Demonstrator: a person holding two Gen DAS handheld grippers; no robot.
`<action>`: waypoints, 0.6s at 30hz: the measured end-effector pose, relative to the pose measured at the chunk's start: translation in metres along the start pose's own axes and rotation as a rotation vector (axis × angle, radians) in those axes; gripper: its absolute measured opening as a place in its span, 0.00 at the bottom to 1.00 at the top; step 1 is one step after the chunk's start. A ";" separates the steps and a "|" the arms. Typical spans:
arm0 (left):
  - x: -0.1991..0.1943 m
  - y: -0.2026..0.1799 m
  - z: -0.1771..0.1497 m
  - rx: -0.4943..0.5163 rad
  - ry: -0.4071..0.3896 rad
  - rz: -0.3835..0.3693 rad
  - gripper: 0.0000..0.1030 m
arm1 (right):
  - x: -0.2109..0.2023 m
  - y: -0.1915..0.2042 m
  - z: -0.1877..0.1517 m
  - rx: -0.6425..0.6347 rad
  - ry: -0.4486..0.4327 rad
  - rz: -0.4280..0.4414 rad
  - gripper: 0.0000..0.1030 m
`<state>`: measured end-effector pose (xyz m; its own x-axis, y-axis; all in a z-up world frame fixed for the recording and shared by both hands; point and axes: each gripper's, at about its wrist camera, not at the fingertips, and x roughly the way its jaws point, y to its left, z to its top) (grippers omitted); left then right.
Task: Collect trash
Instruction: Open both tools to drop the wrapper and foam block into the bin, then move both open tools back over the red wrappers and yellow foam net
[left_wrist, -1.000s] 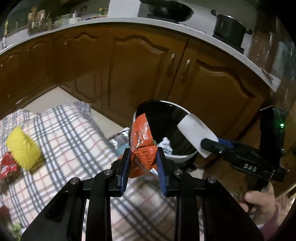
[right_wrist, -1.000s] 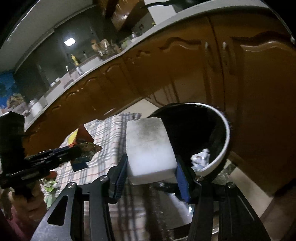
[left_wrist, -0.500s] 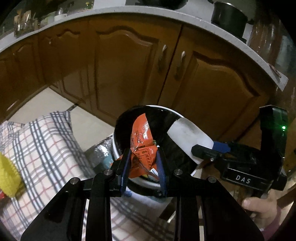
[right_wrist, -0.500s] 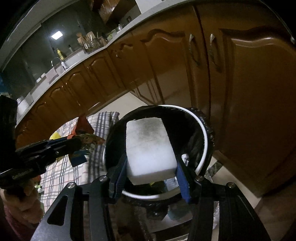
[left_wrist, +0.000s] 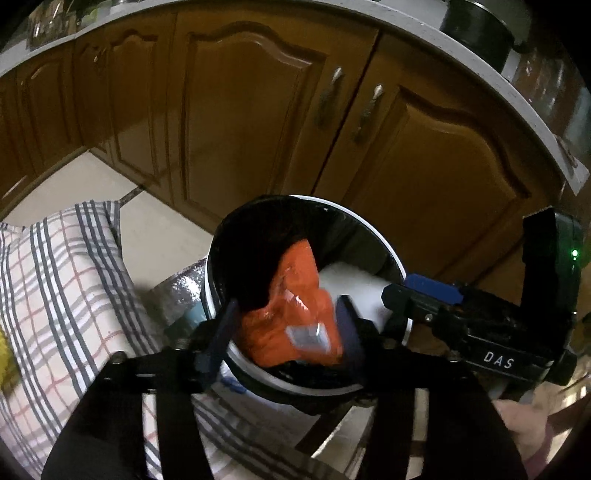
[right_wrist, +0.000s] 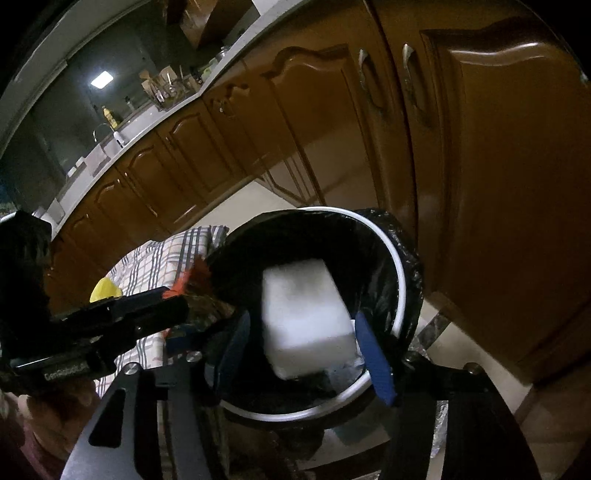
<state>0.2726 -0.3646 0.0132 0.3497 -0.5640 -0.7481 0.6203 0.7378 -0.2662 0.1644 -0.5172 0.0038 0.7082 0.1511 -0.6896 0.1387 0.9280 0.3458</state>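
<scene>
While spreading the pads (left_wrist: 221, 332) of the left gripper (left_wrist: 287, 306), let go of the orange wrapper (left_wrist: 295, 273). Found it blurred and loose between the opening jaws, no more pressed from either side, hanging just over the near edge of the bin (left_wrist: 384, 251). Did the same with the right gripper (right_wrist: 302, 319): opened its jaws around the white foam block (right_wrist: 295, 295) and left a clear gap at the left pad. Could not tell whether the right pad touched it yet. Saw the block tilted, above the middle of the bin's mouth and inside the white rim.

Noticed around the bin a black liner (right_wrist: 413, 266) folded over the rim, a checked cloth (left_wrist: 55, 277) at its left side with something yellow (right_wrist: 105, 290) lying on it, and brown cabinet doors (left_wrist: 240, 110) close behind.

Judged the wrapper as the bigger risk. Being light and so close to the near rim, might catch on a pad or on the liner's edge and slide out onto the cloth. Judged the block safer, though might strike the wrapper or the left gripper's finger in falling and bounce toward the rim. Also thought that pulling both grippers away too early could drag a piece outside.
</scene>
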 end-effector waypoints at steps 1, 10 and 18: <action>-0.001 0.000 -0.001 -0.001 -0.003 -0.003 0.58 | -0.002 0.000 -0.001 0.004 -0.006 0.002 0.61; -0.026 0.014 -0.017 -0.043 -0.052 -0.001 0.62 | -0.024 0.002 -0.009 0.042 -0.085 0.044 0.62; -0.070 0.047 -0.055 -0.119 -0.109 0.039 0.62 | -0.033 0.036 -0.027 0.034 -0.118 0.120 0.74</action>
<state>0.2384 -0.2703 0.0193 0.4500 -0.5664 -0.6904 0.5195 0.7949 -0.3135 0.1272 -0.4797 0.0217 0.7975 0.2175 -0.5627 0.0697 0.8933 0.4440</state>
